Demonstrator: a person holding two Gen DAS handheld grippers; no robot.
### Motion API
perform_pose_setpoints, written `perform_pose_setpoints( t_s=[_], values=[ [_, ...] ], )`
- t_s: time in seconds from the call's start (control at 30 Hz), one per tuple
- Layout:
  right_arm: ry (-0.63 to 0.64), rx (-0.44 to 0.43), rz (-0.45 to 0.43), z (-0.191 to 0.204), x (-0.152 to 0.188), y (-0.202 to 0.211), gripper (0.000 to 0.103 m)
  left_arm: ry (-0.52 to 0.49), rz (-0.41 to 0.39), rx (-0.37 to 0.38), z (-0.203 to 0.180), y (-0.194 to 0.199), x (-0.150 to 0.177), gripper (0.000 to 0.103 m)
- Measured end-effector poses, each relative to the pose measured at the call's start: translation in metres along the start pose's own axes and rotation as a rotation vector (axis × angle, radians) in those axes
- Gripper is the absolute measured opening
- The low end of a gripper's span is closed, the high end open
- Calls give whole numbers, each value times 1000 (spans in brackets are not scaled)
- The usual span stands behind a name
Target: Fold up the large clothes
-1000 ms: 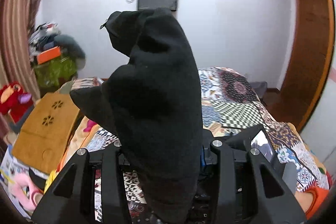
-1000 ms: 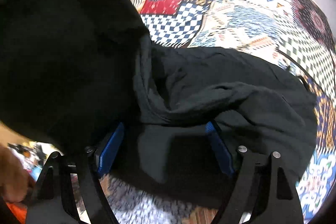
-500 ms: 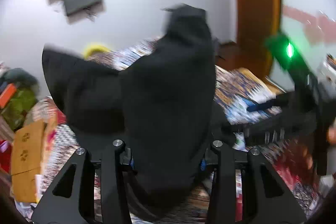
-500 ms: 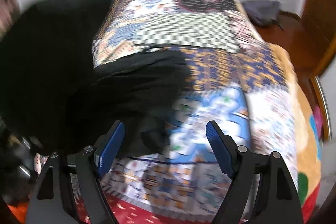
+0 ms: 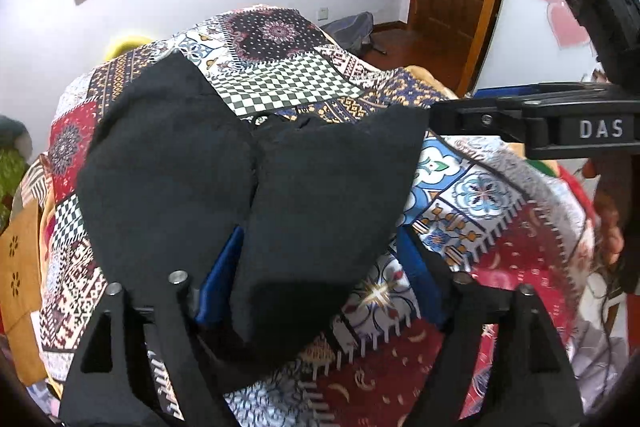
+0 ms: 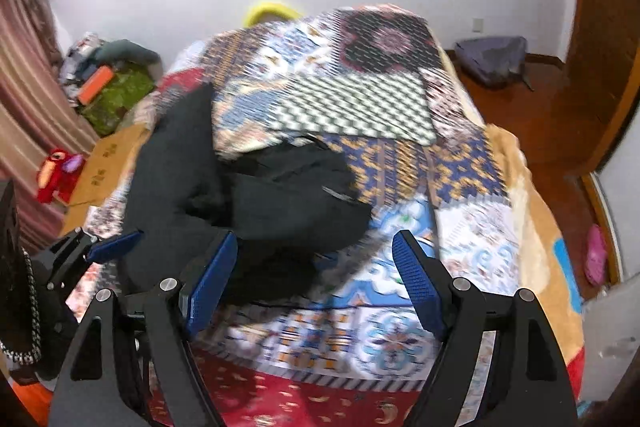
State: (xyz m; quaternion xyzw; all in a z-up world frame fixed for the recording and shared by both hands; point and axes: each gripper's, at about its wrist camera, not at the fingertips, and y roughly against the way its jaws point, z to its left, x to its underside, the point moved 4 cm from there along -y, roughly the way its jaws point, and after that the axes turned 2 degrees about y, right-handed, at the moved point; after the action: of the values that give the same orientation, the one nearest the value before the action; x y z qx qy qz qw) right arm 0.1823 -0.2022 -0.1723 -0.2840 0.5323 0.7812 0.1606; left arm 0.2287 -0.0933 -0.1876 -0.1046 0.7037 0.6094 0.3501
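Across quilted bed [image 6: 460, 235], black garment [image 6: 256, 195] bunched at 10 o'clock, unfolded, folding barely begun; left gripper [image 5: 320, 267] spread, cloth draped between; right gripper [image 6: 314, 275] wide, empty.

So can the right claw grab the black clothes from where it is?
Probably yes. The right claw is open and empty, and the black clothes lie on the patchwork blanket just ahead of its fingers, slightly toward the left one, with nothing between.
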Motion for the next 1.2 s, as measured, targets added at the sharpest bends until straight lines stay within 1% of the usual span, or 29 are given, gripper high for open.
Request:
perform_pose_setpoints(
  t_s=[0.13,0.17,0.23,0.3,0.37,0.4,0.47,0.5,0.57,0.63,0.77,0.83,0.9,0.93,1.07,1.13,1.2],
  values=[
    [1,-61,-26,21,-5,3,77,10,-66,-36,3,36,4,84],
    [9,-75,-28,28,-7,1,77,18,-89,-51,8,47,6,85],
    [30,-103,-24,41,-8,-3,77,40,-119,-70,19,59,9,93],
    [57,-126,-7,54,-8,-12,77,71,-136,-96,37,65,11,95],
    [80,-131,10,61,-4,-19,79,107,-133,-116,53,64,14,95],
    [96,-118,15,63,-2,-25,82,125,-125,-121,61,58,13,95],
    [123,-103,21,65,1,-31,83,175,-99,-141,80,52,16,95],
    [134,-96,37,63,4,-37,83,193,-91,-145,87,49,19,95],
    [130,-78,69,55,9,-46,83,248,-54,-139,102,35,23,95],
    [99,-77,104,42,15,-57,83,270,-19,-132,107,18,29,95],
    [38,-75,186,12,30,-82,83,302,-12,-49,104,-2,37,96],
    [31,-69,213,7,36,-89,90,322,-7,-17,102,-9,39,96],
    [56,-73,211,7,38,-92,93,357,7,25,101,-19,43,97],
    [54,-76,218,7,38,-92,94,363,4,16,101,-21,44,99],
    [28,-117,257,4,34,-94,96,362,-3,-10,99,-26,45,99],
    [30,-118,261,6,30,-88,96,367,14,-5,100,-25,43,99],
    [42,-120,243,8,22,-80,95,376,23,-4,103,-22,41,99]
  ],
)
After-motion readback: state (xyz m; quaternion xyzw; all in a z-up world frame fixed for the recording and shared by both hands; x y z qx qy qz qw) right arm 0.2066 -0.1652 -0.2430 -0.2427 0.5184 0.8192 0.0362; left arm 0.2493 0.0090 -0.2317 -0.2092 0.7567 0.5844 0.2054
